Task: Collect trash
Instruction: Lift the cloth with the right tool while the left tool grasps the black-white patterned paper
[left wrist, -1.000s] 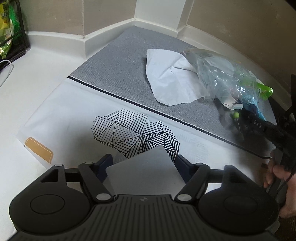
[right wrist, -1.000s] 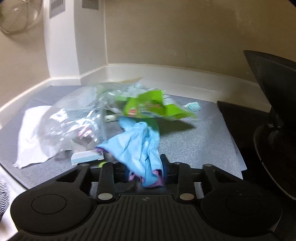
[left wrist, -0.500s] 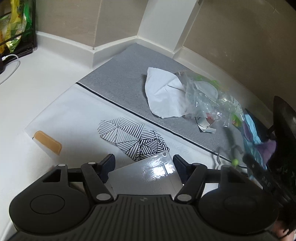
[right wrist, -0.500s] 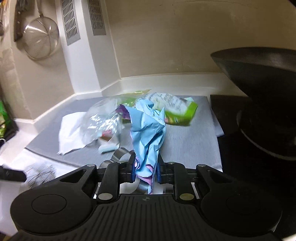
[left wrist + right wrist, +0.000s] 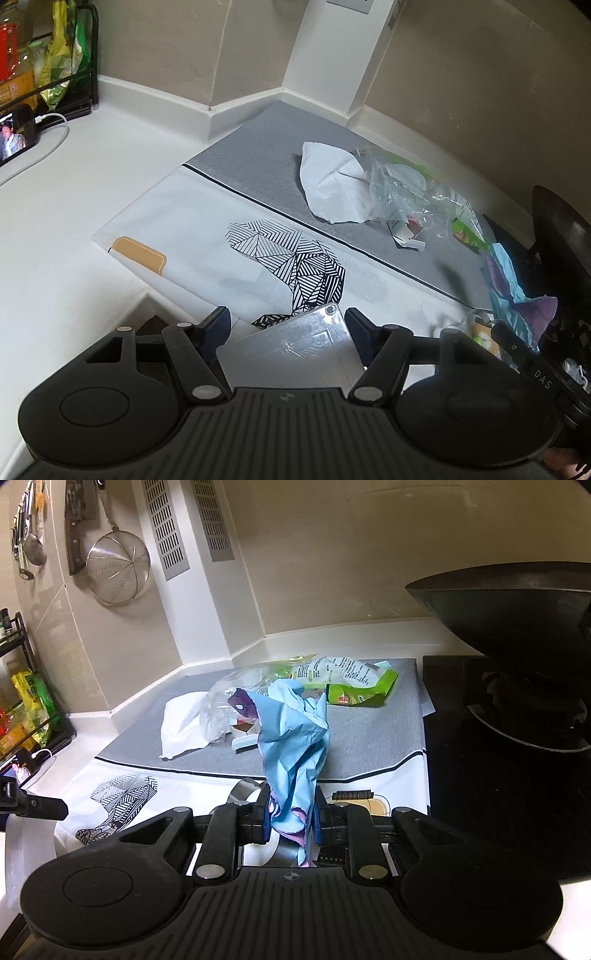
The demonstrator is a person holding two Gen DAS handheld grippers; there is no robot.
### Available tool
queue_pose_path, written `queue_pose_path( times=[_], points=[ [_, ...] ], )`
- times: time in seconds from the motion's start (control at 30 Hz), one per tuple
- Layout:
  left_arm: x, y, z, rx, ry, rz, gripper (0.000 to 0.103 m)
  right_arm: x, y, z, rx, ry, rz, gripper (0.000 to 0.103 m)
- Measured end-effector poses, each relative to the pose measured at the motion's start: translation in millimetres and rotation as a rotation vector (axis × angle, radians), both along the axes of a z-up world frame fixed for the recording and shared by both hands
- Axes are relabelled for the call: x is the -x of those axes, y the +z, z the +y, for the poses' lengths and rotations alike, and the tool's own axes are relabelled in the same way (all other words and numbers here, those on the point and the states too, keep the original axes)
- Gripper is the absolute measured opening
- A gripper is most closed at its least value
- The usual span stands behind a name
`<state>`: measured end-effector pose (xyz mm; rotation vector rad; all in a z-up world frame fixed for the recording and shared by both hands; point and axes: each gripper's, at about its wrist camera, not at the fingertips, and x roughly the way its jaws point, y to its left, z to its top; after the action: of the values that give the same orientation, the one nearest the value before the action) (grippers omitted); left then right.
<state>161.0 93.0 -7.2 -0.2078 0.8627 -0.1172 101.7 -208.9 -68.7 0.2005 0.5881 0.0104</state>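
Trash lies bunched on the grey mat (image 5: 365, 734) at the back of the white counter (image 5: 74, 229): a crumpled white paper (image 5: 332, 188), a clear plastic bag (image 5: 399, 192) resting against it, and a green snack wrapper (image 5: 354, 686) behind. Right gripper (image 5: 290, 819) has its jaws clamped on a crumpled blue and purple wrapper (image 5: 295, 734), held upright above the patterned cloth (image 5: 207, 243). Left gripper (image 5: 286, 325) has its jaws set wide, closed on a flat silvery tray (image 5: 291, 354) between its fingers. A black wok (image 5: 517, 602) sits on the stove at the right.
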Motion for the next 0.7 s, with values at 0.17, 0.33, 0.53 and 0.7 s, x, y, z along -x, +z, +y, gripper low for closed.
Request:
queue_pose_path(
  times=[0.17,0.33,0.53,0.7],
  points=[
    [0.1,-2.2,0.1,-0.004,0.004,0.006,0.073,-9.1,-7.9,-9.4,-0.009,-0.032,0.012,0.021],
    [-3.4,-2.7,-2.6,-0.013,-0.002,0.002,0.073,-24.5,-16.4,-19.2,-0.053,-0.054,0.033,0.021],
    [-9.2,-4.1,-7.6,-0.015,-0.01,0.007,0.07,-39.3,-18.6,-27.7,-0.035,-0.123,0.038,0.045],
    [-15.6,-9.5,-9.7,0.023,-0.032,0.049,0.026,-38.8,-17.7,-33.6,0.013,-0.121,0.032,0.022]
  ],
)
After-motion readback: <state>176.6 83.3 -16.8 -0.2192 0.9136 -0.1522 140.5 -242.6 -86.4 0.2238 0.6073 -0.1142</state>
